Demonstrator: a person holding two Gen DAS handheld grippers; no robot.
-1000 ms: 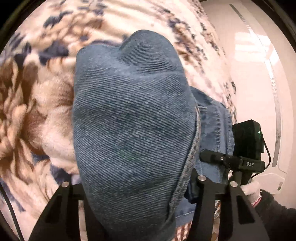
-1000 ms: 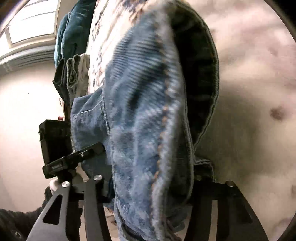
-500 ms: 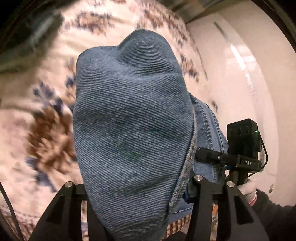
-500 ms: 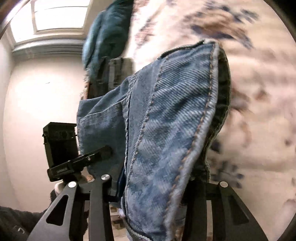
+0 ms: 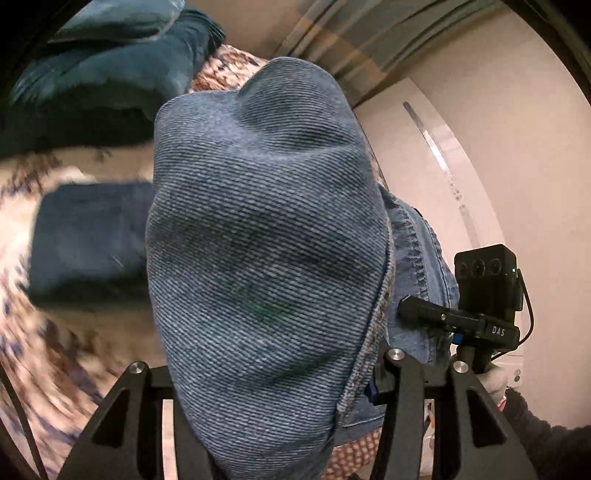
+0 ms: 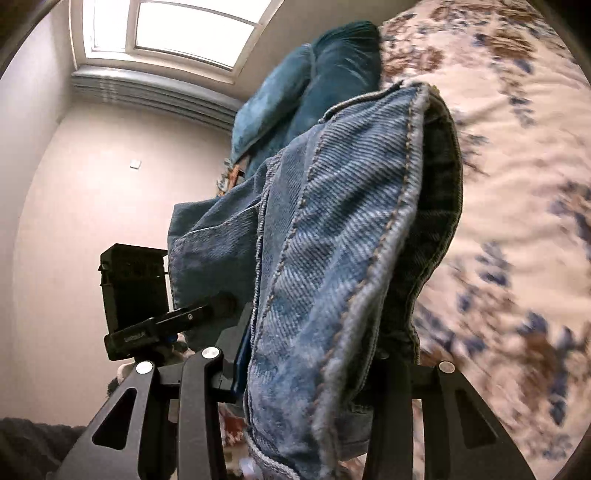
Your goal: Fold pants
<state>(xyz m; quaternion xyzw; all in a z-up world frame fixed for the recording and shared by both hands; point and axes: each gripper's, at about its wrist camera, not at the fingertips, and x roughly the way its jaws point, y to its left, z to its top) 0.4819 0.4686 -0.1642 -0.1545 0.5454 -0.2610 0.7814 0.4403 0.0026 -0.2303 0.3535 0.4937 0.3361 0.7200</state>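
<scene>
Blue denim pants [image 5: 258, 240] fill the middle of the left wrist view, bunched up between the fingers of my left gripper [image 5: 266, 373], which is shut on the cloth. In the right wrist view a seamed edge of the same pants [image 6: 340, 240] stands up between the fingers of my right gripper [image 6: 306, 365], also shut on the denim. Both pairs of fingertips are hidden under fabric. Each view shows the other gripper's black camera block [image 5: 484, 291] [image 6: 133, 284] close beside it, with denim stretched between the two. The pants hang lifted above the bed.
A floral bedspread [image 6: 517, 192] lies below. Teal pillows [image 5: 110, 74] [image 6: 325, 77] sit at the head of the bed. A folded dark blue garment [image 5: 88, 240] rests on the cover. A white cabinet [image 5: 436, 155], a pale wall and a window [image 6: 166, 33] surround the bed.
Both grippers have risen and swung with the pants still gripped. The teal pillows, the folded dark garment and the window have come into view.
</scene>
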